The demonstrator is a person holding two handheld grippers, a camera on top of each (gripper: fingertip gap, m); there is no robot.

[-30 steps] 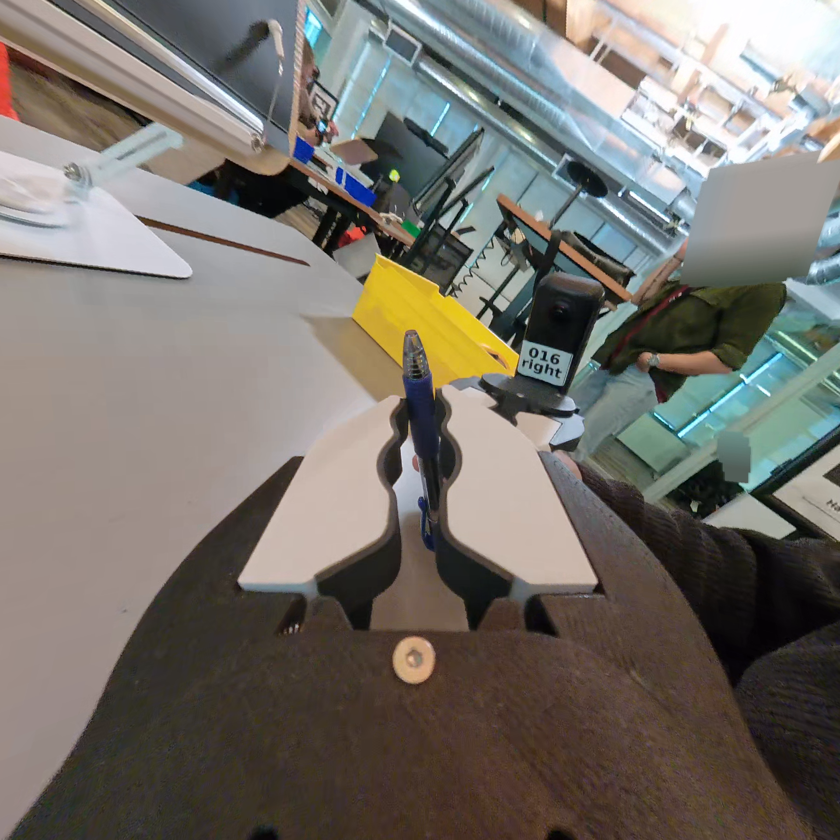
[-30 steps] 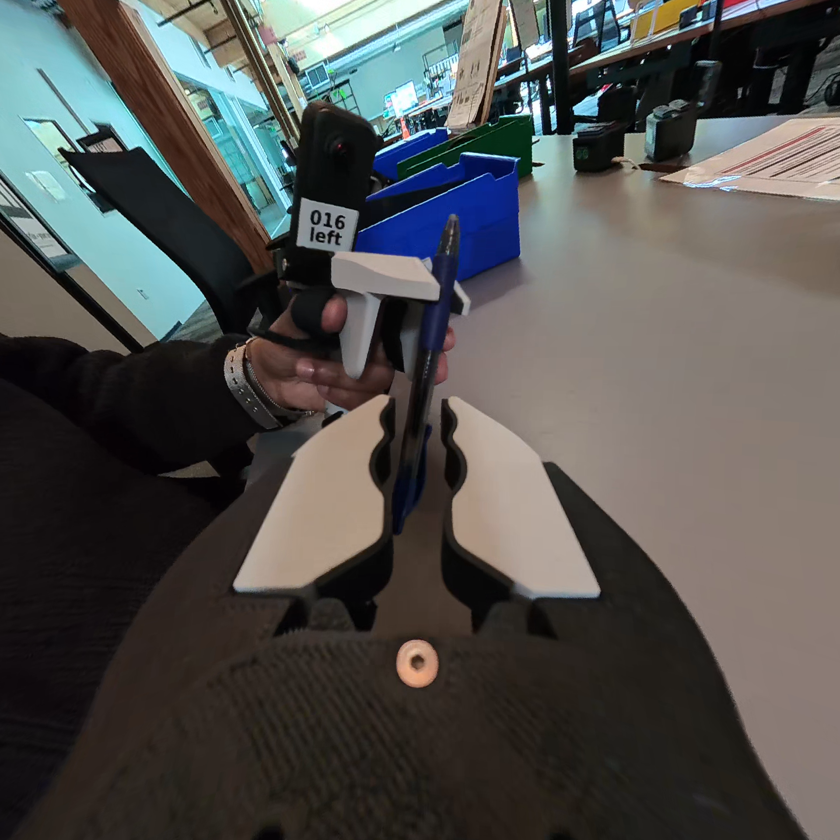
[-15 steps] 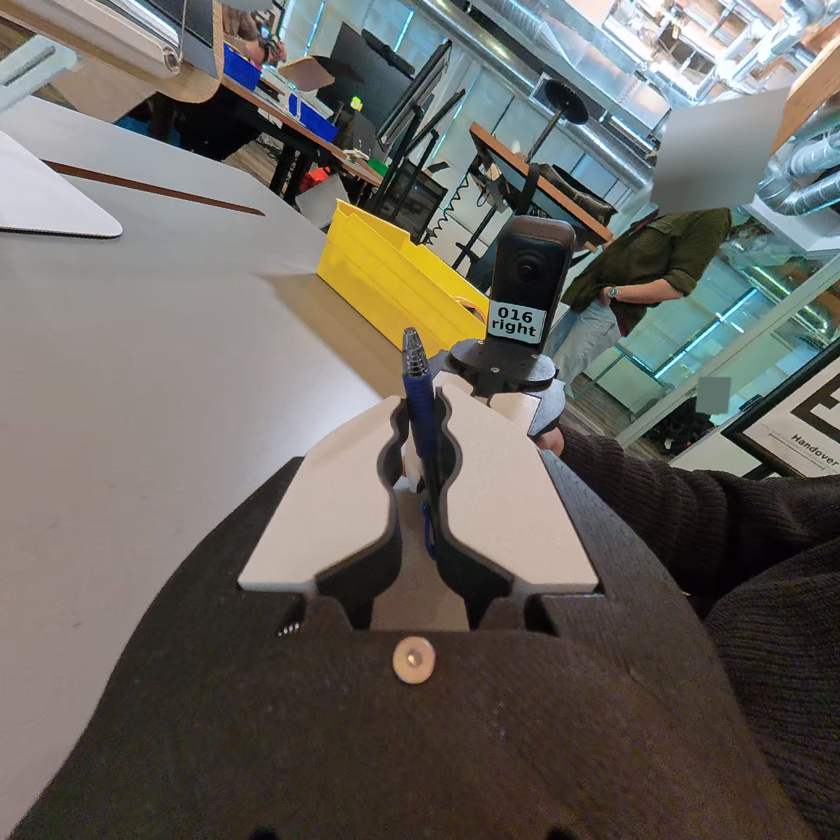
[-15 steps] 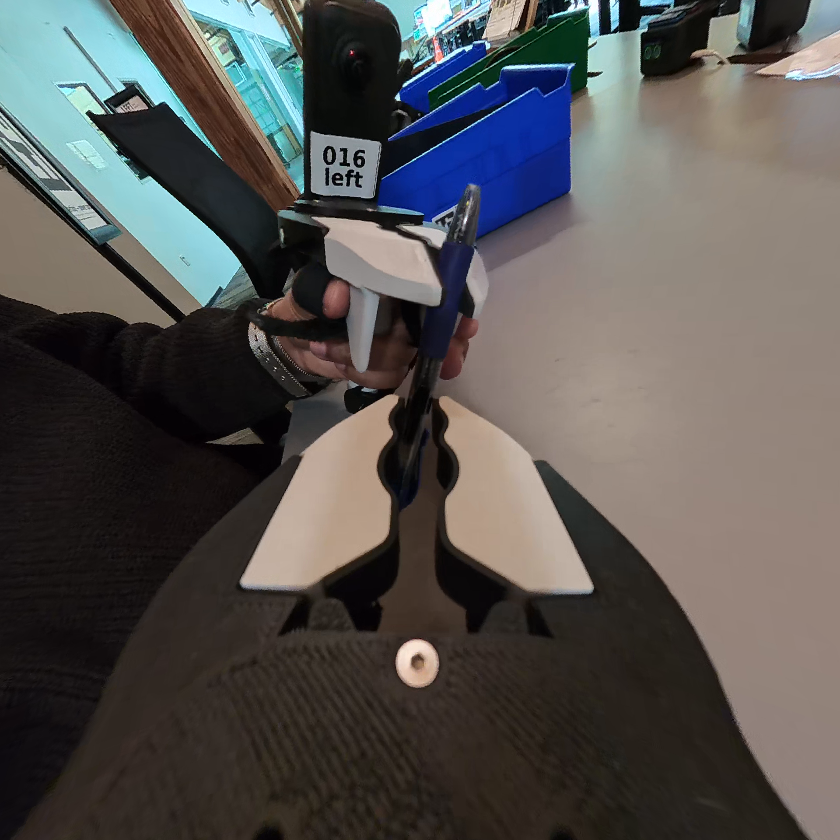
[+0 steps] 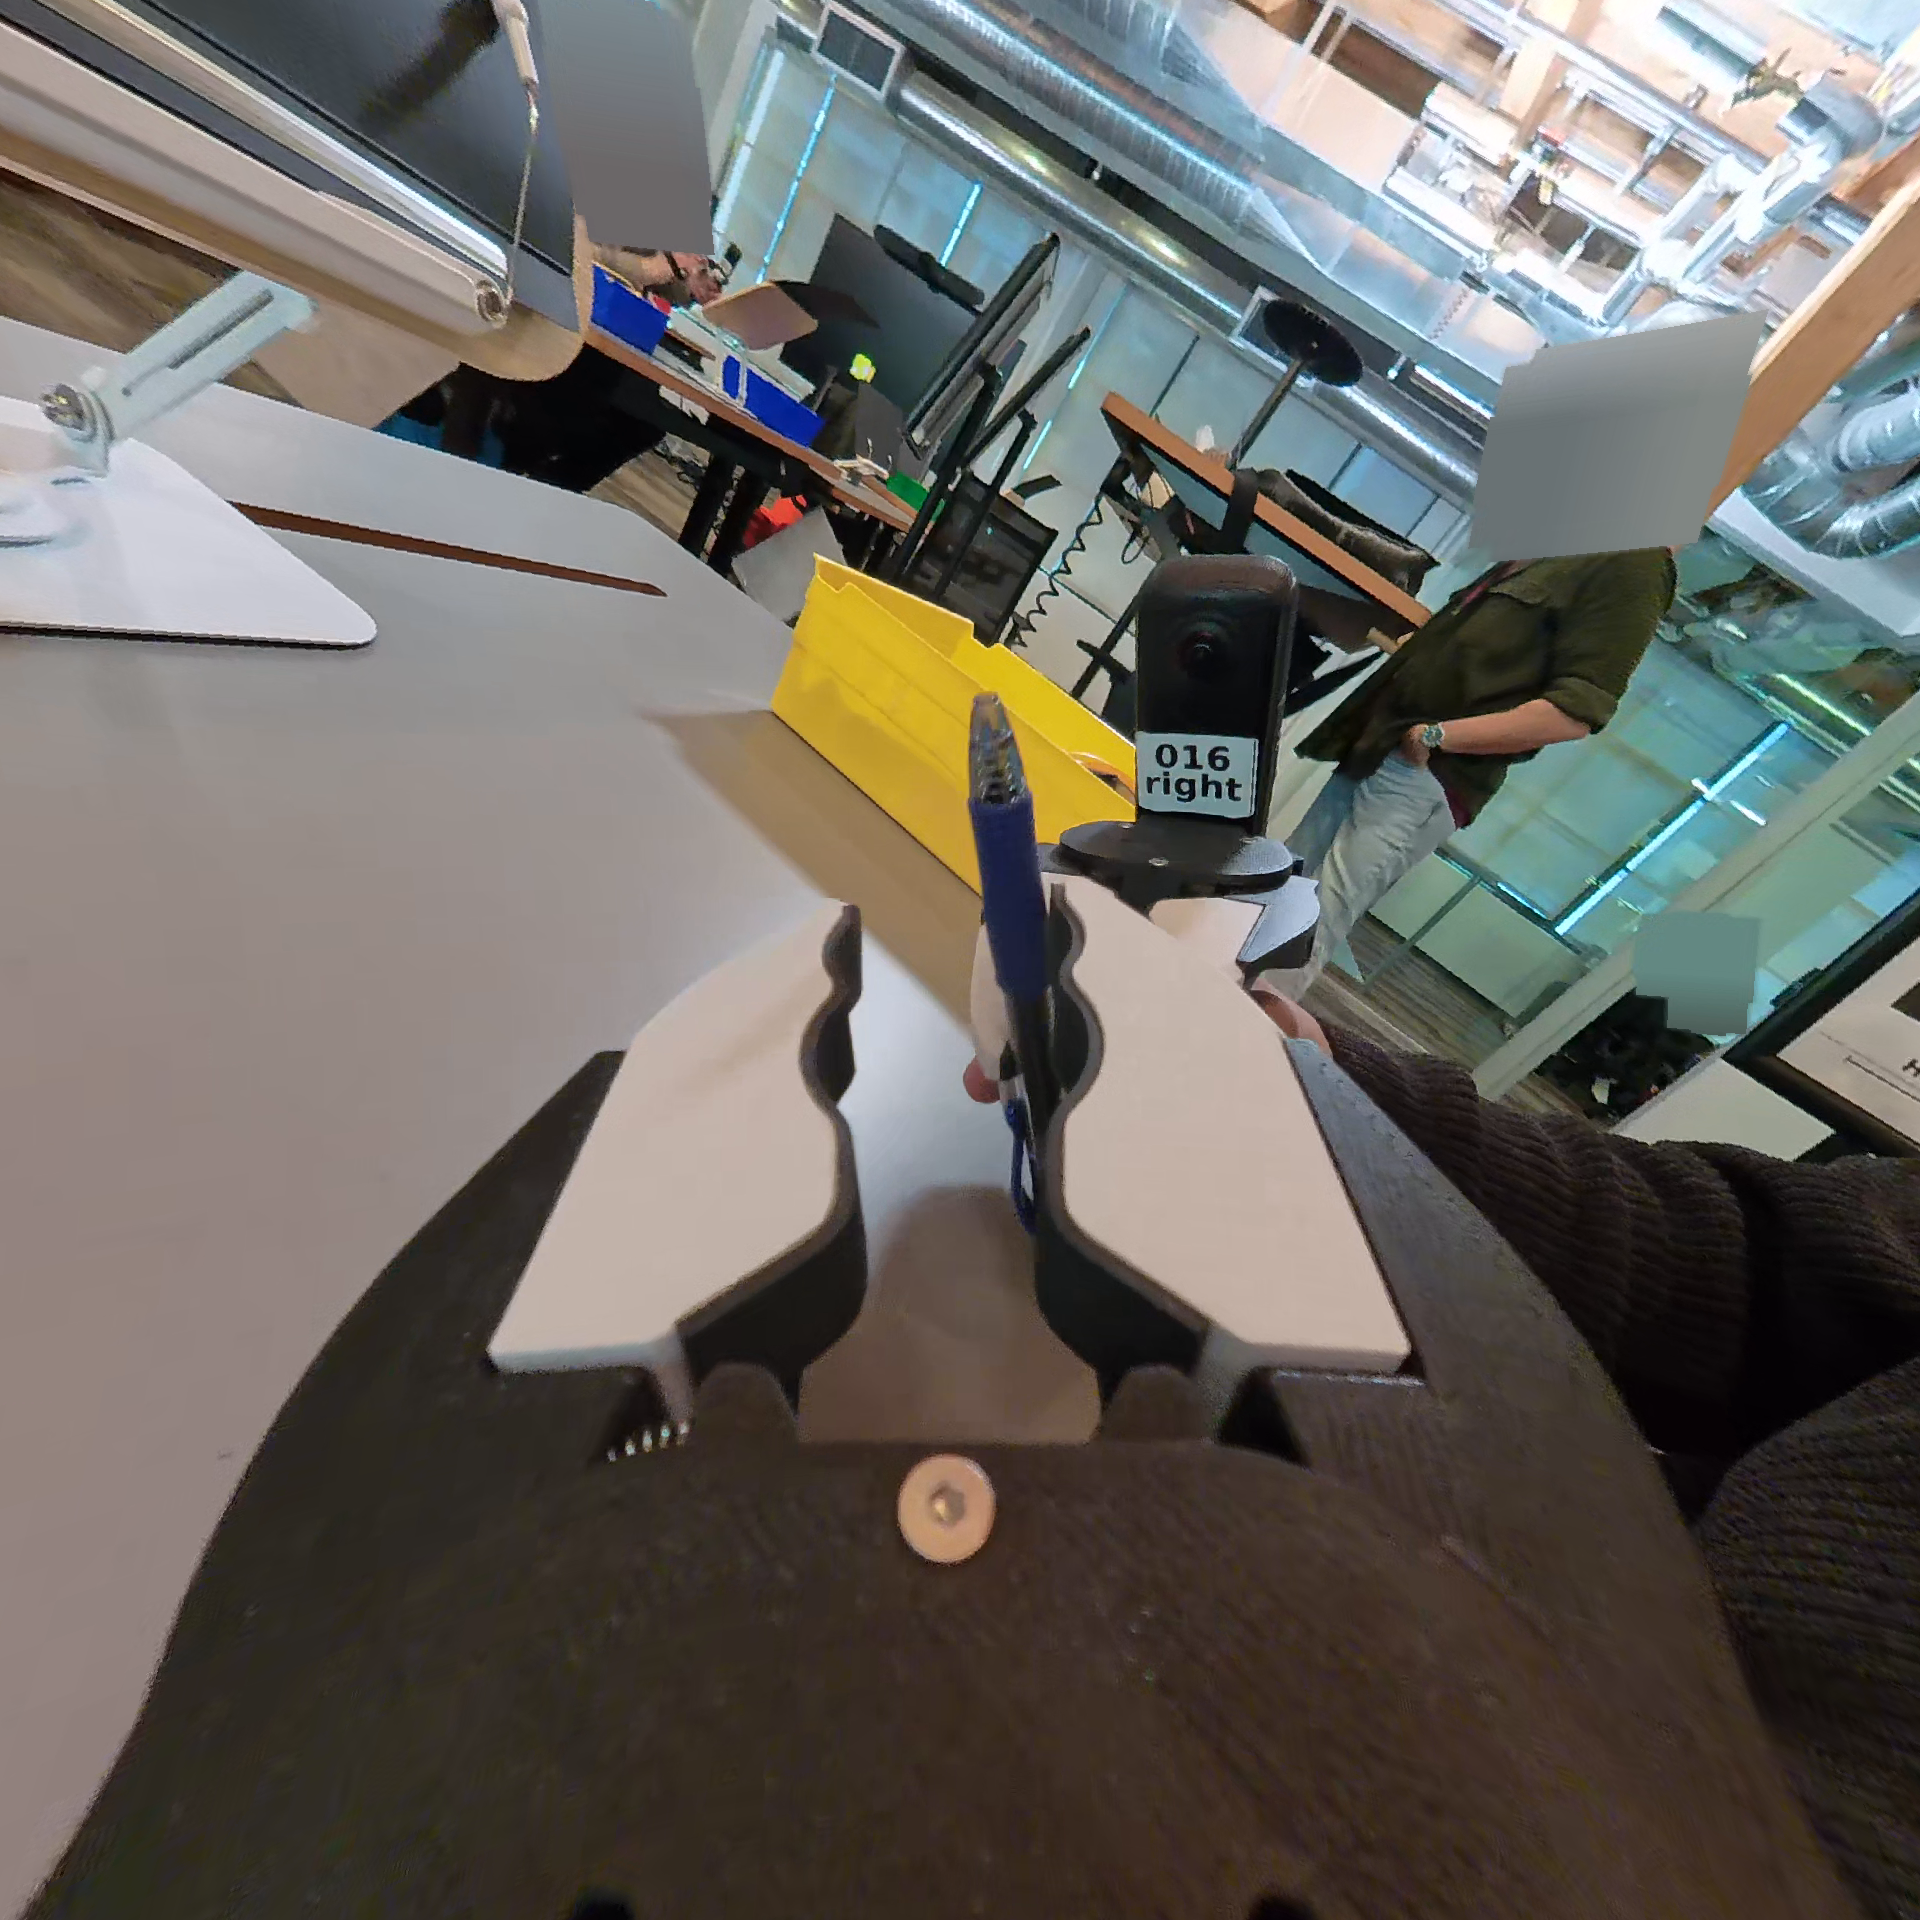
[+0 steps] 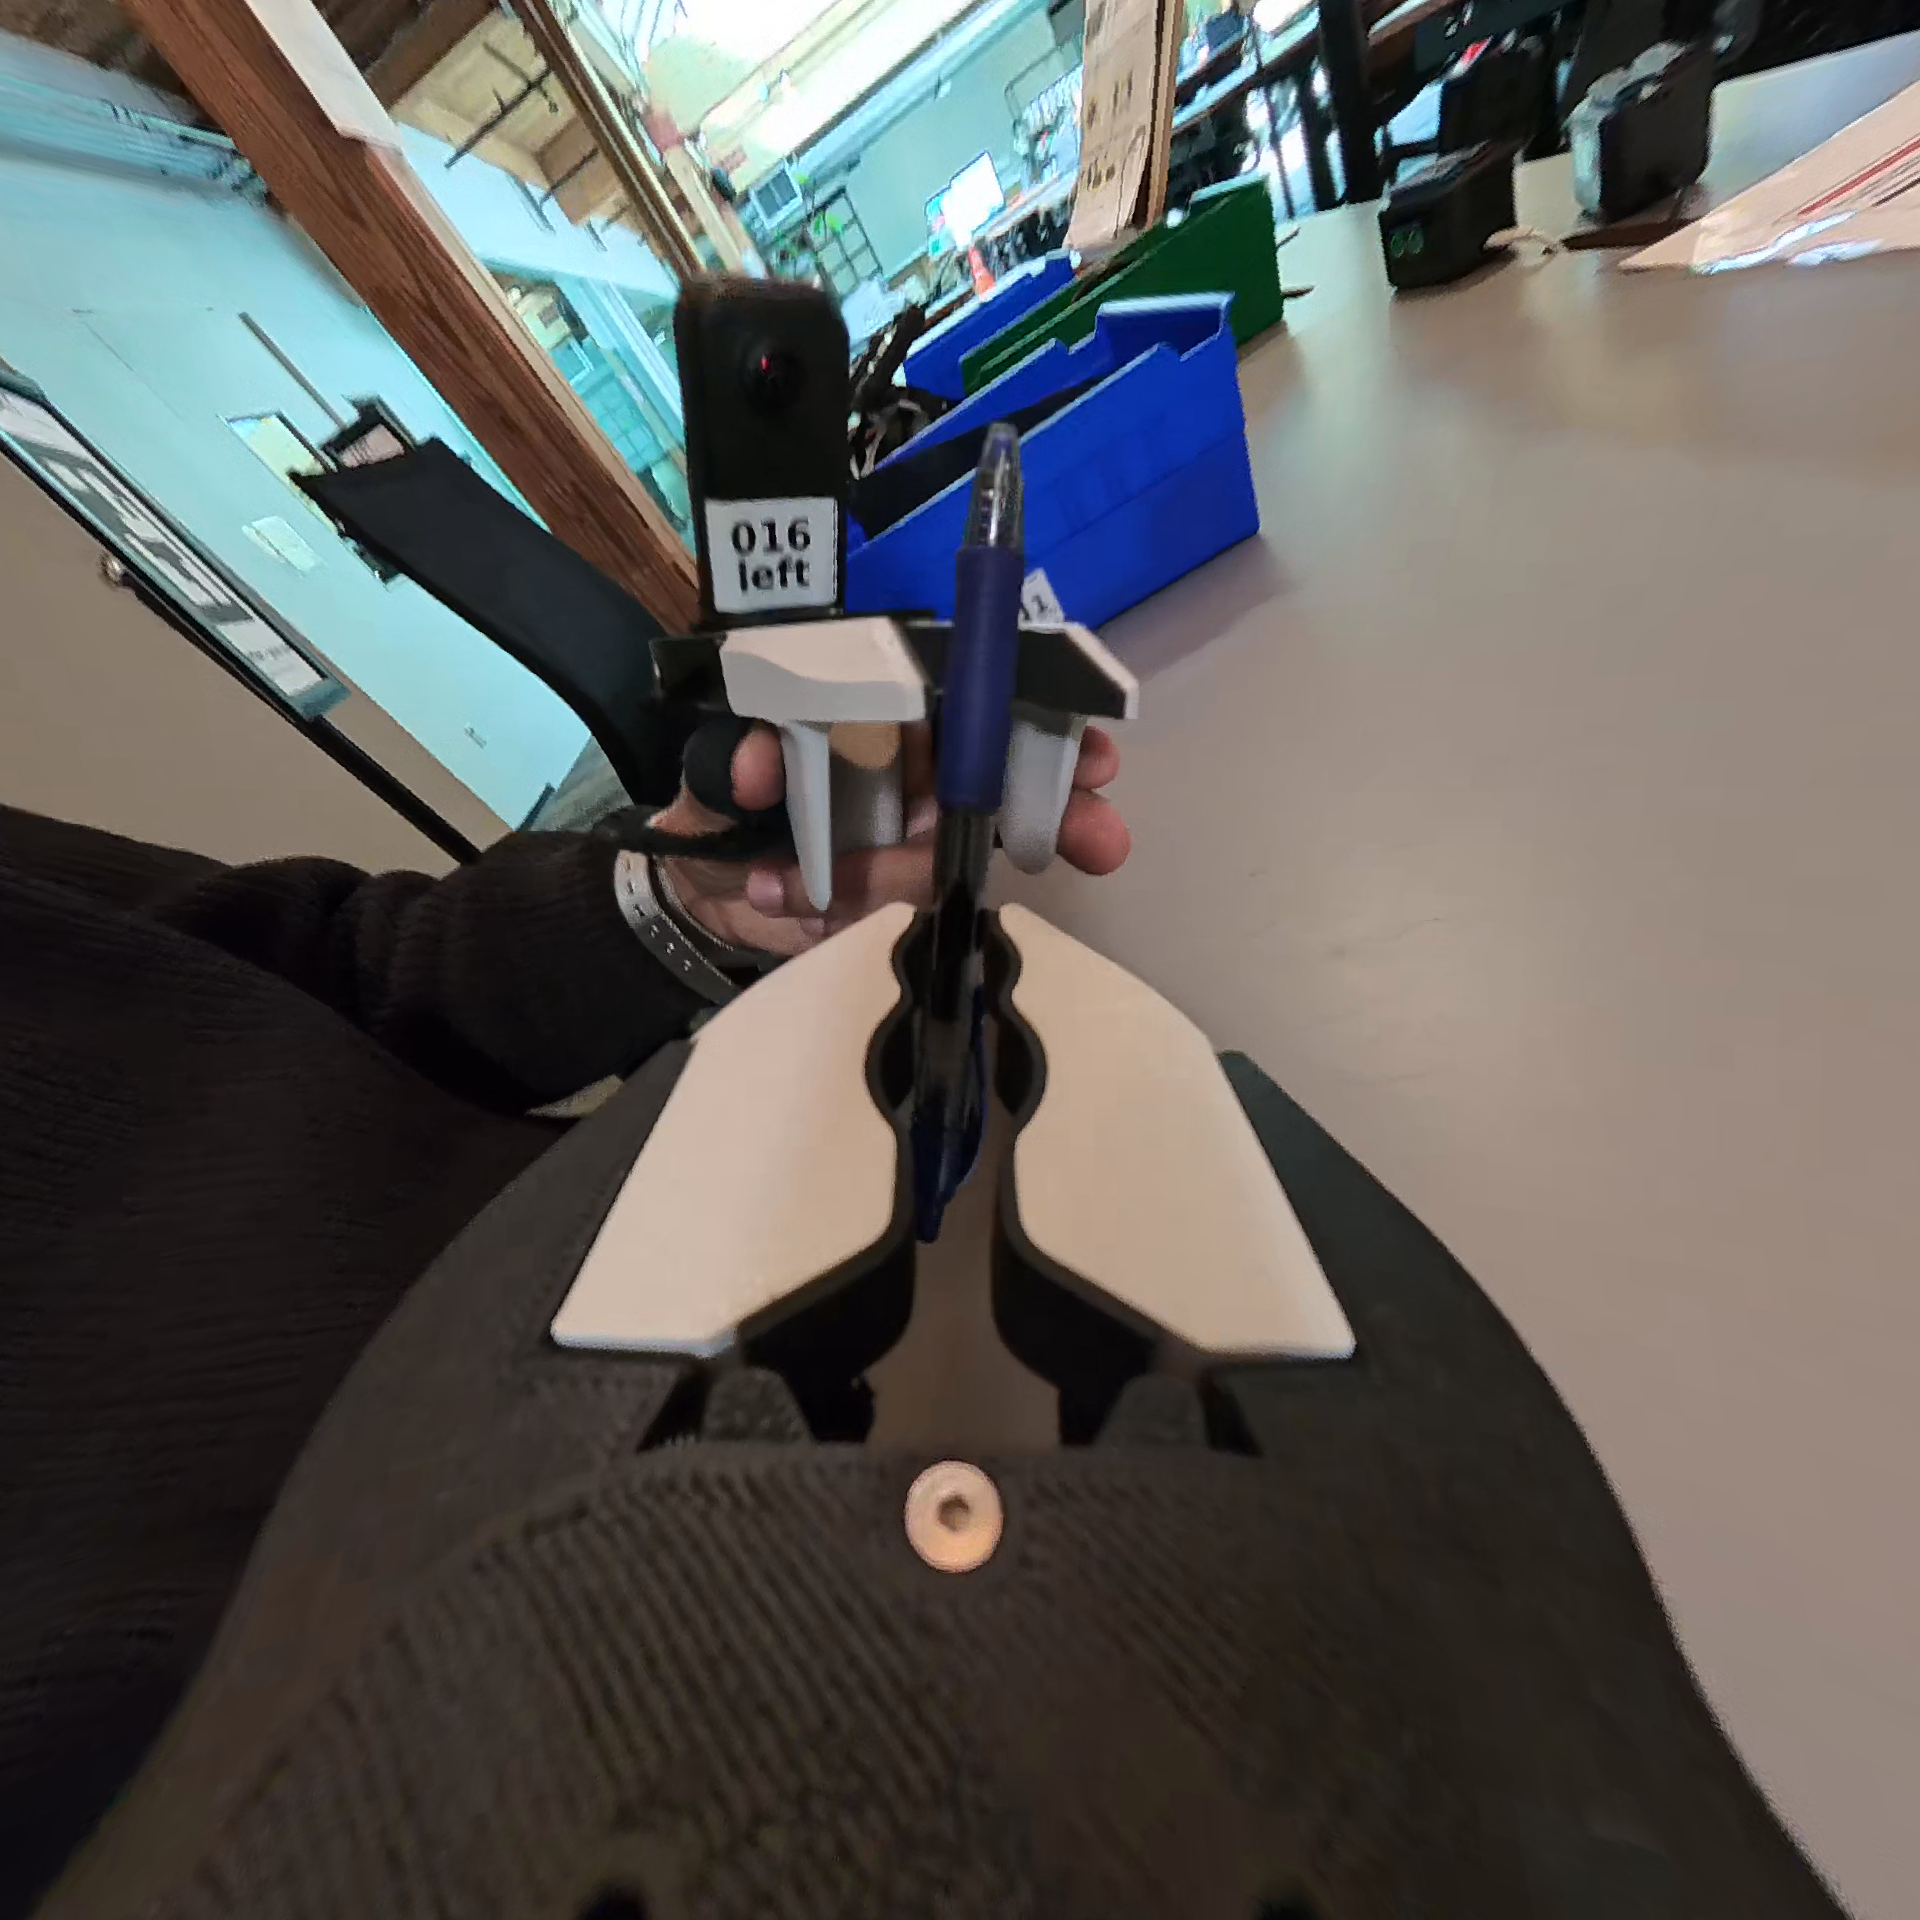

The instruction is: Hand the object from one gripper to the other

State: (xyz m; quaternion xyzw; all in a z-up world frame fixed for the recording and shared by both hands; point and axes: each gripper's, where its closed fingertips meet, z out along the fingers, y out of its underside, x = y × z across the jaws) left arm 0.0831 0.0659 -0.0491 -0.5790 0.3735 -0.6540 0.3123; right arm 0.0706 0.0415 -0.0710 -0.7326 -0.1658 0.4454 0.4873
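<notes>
Right gripper [image 6: 951, 935] clenched on the lower barrel of a blue ballpoint pen [image 6: 977, 665], long axis upright, clear tip end up, clip end down between the white fingers [image 6: 1122, 1122]. Left gripper [image 5: 951, 935] spread wide, pen [image 5: 1010, 904] close against its right-hand finger [image 5: 1174, 1122], well clear of the other. Farther out on the grey tabletop [image 5: 312, 935]: yellow plastic bin [image 5: 914, 717]; in the right wrist view, blue plastic bin [image 6: 1132, 509], green bin [image 6: 1216, 234] behind. Nothing between grippers and bins.

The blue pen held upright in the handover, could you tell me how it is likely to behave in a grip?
The blue pen looks rigid and probably light. Pinched low by the right claw, it might pivot. Its round barrel would likely roll on the table.
</notes>
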